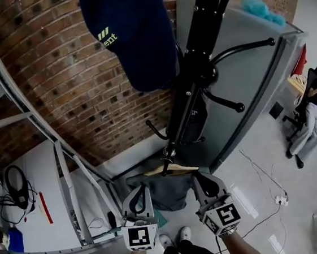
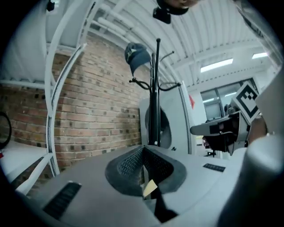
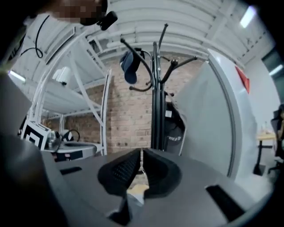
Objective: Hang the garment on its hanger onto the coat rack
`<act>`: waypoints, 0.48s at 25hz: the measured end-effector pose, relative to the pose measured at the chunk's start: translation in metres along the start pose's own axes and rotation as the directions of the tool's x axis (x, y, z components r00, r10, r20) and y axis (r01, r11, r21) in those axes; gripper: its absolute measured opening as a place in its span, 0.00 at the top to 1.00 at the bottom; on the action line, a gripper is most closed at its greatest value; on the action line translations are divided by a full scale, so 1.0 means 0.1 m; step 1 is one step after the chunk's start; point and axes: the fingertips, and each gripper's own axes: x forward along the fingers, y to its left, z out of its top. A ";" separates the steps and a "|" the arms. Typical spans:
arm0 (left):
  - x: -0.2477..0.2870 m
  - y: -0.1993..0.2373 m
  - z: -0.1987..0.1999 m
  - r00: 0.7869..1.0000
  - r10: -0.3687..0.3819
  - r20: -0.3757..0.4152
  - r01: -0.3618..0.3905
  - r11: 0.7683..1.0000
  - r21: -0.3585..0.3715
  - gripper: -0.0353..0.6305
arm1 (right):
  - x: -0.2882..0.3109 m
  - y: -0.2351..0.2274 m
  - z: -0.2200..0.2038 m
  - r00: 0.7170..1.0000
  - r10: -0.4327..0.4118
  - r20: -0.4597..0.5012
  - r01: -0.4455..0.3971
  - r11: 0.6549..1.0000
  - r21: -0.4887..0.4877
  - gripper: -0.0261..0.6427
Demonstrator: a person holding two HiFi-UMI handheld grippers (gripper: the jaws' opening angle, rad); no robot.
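Garment [image 1: 165, 192] one, hanger [image 1: 172, 169] one, coat rack [image 1: 199, 62] one.

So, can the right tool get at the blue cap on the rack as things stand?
Probably not. The right tool is shut on the wooden hanger, carrying the grey garment together with the left tool, and the blue cap hangs higher up the rack.

Your left hand-held gripper [image 1: 139, 195] and right hand-held gripper [image 1: 206, 182] sit side by side, one at each end of the hanger [image 1: 172, 169], with the garment [image 1: 166, 192] under it. The coat rack [image 1: 198, 73] stands just beyond them, with a cap [image 1: 134, 35] on an upper hook and the wall [image 1: 56, 78] behind. A person [image 1: 316, 111] sits at the far right.
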 end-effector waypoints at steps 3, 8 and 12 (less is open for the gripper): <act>-0.15 -0.04 0.41 0.999 -0.011 0.050 0.012 1.000 -0.026 0.94 | -0.13 0.11 0.37 0.997 0.038 0.067 -0.039 0.999 0.024 0.91; -0.35 -0.20 0.87 0.992 -0.040 0.121 0.033 0.998 0.056 0.94 | -0.36 0.30 0.85 0.981 0.088 0.172 -0.081 0.996 -0.047 0.91; -0.46 -0.30 0.96 0.990 -0.052 0.134 0.051 0.999 0.005 0.94 | -0.42 0.41 0.99 0.971 0.129 0.200 -0.118 0.991 -0.067 0.91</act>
